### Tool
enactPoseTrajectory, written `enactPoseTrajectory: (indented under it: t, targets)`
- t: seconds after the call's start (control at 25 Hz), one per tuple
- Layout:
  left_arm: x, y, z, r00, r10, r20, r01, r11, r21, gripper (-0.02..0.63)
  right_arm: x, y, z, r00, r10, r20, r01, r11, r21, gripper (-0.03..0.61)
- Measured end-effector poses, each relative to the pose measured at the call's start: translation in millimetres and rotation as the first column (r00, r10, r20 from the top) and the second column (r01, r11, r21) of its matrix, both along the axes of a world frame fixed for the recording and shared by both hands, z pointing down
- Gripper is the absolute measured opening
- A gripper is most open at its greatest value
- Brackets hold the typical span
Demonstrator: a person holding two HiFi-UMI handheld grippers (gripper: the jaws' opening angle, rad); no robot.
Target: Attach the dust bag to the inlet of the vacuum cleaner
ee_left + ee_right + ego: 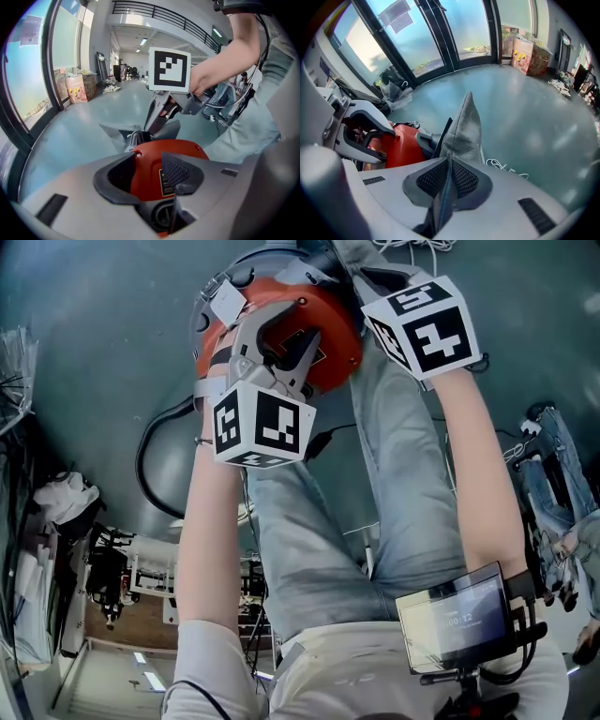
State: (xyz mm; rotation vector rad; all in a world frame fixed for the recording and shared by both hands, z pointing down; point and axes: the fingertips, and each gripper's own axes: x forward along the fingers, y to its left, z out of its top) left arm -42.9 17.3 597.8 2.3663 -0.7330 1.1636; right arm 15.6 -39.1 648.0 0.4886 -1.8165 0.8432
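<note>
Glossy grey-green floor (525,117) runs to tall windows. The left claw (146,180) is clamped on the red vacuum cleaner (187,147). The right claw (449,180) pinches the grey mesh dust bag (464,126), which stands upright just beside the vacuum cleaner's red body.

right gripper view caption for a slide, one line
Right gripper pinching the grey dust bag beside the red vacuum cleaner.

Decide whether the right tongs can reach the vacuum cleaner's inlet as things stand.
Probably yes: the right tongs, shut on the dust bag, sit beside the black inlet of the red vacuum cleaner, with nothing between them.
</note>
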Motion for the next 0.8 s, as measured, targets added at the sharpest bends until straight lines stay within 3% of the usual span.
enactPoseTrajectory:
  t: [0.12, 0.28, 0.36, 0.48, 0.6, 0.8]
  targets:
    - [-1, 3, 3, 1.000, 0.002, 0.005, -0.002, 1.000, 0.002, 0.163, -1, 5, 0, 0.999, -0.005, 0.051, 0.005, 1.000, 0.018, 0.040]
    - [-11, 0, 3, 0.995, -0.062, 0.078, 0.062, 0.998, 0.001, 0.158, 16, -16, -28, 0.971, 0.149, 0.188, -0.169, 0.981, 0.093, 0.040]
    - [-16, -2, -22, 0.987, -0.149, 0.052, 0.149, 0.989, 0.002, 0.158, 25, -22, -63, 0.944, 0.183, 0.273, -0.222, 0.968, 0.118, 0.039]
    - [-22, -8, -72, 0.957, -0.288, -0.039, 0.288, 0.958, -0.001, 0.130, 37, -27, -110, 0.912, 0.189, 0.363, -0.247, 0.961, 0.120, 0.038]
    - [-30, -11, -131, 0.917, -0.388, -0.092, 0.392, 0.920, 0.029, 0.023, 44, -43, -167, 0.855, 0.197, 0.479, -0.280, 0.954, 0.108, 0.038]
    - [-45, 4, -241, 0.828, -0.557, -0.066, 0.561, 0.821, 0.104, 0.006, 36, -51, -281, 0.776, 0.011, 0.631, -0.158, 0.971, 0.178, 0.038]
